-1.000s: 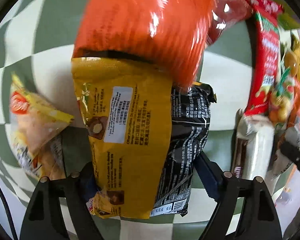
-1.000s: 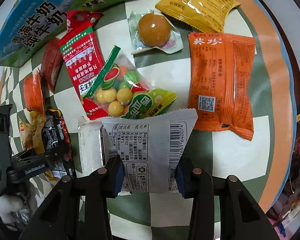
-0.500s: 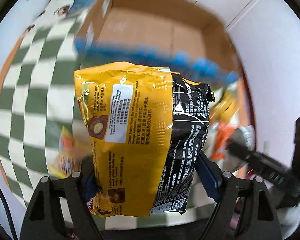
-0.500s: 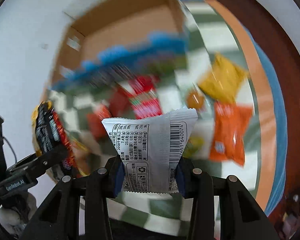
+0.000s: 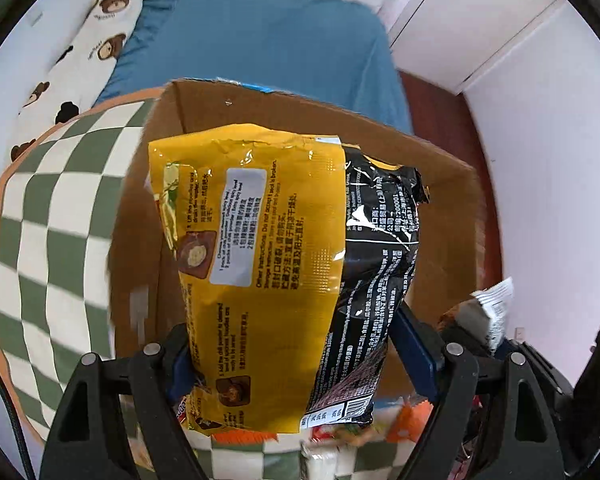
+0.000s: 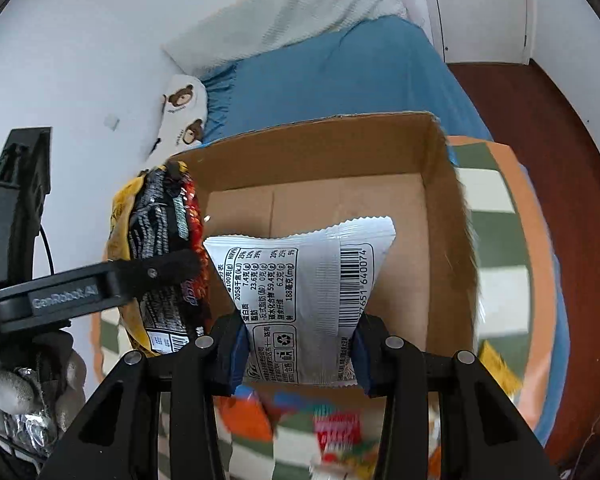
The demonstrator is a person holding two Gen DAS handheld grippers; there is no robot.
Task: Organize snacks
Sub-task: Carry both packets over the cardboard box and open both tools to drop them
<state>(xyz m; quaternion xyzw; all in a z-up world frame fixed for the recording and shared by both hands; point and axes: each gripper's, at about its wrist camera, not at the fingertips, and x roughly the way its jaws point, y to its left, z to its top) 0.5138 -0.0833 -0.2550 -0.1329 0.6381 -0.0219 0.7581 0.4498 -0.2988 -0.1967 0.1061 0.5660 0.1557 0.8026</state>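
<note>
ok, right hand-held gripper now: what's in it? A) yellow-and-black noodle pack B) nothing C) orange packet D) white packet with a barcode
D: the right hand-held gripper is clamped on the white packet with a barcode, held in front of the open cardboard box; the yellow-and-black noodle pack is in the left hand-held gripper.

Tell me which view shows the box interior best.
Right wrist: the box floor and far wall show past the white packet. In the left wrist view the yellow bag covers most of the box; only walls show.
</note>
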